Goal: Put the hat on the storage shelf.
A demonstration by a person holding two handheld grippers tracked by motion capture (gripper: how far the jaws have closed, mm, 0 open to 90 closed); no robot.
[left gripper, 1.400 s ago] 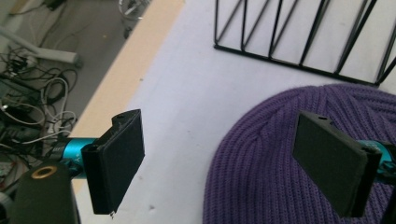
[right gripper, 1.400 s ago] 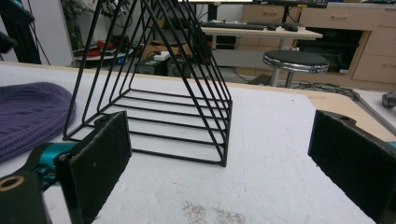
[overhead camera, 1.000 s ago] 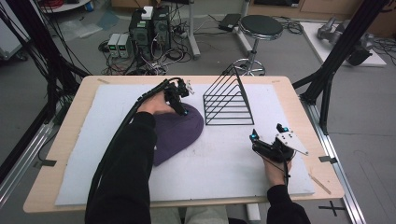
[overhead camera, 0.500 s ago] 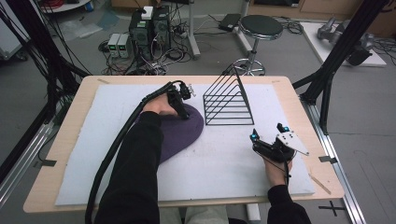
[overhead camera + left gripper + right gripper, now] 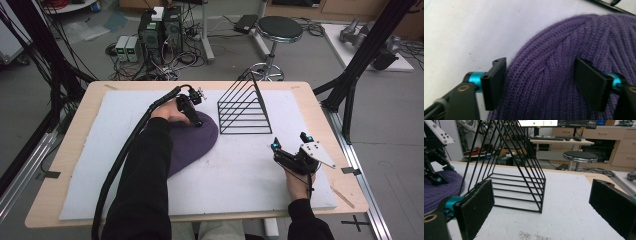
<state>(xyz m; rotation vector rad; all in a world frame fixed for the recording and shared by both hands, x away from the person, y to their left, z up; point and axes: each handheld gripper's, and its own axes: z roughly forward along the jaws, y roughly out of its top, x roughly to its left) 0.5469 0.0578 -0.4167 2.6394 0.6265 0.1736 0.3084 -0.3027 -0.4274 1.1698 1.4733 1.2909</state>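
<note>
A purple knitted hat (image 5: pixel 192 145) lies flat on the white mat (image 5: pixel 250 175), left of centre. My left gripper (image 5: pixel 196 120) is down on the hat's far edge. In the left gripper view the gripper (image 5: pixel 540 82) is open, its jaws wide apart with the ribbed knit of the hat (image 5: pixel 564 70) between them. A black wire rack (image 5: pixel 245 107) with a triangular profile stands right of the hat. My right gripper (image 5: pixel 290 145) rests on the mat near the right front, open with nothing between its jaws. In the right gripper view the gripper (image 5: pixel 541 205) faces the rack (image 5: pixel 511 170).
The mat covers a wooden table (image 5: pixel 65 145). A round stool (image 5: pixel 280 27), computer boxes (image 5: pixel 160 25) and cables stand on the floor beyond the far edge. Black frame posts (image 5: pixel 370 50) rise at the right and left.
My left gripper has moved slightly away from the rack and lowered onto the hat's far edge. The right gripper has stayed in place.
</note>
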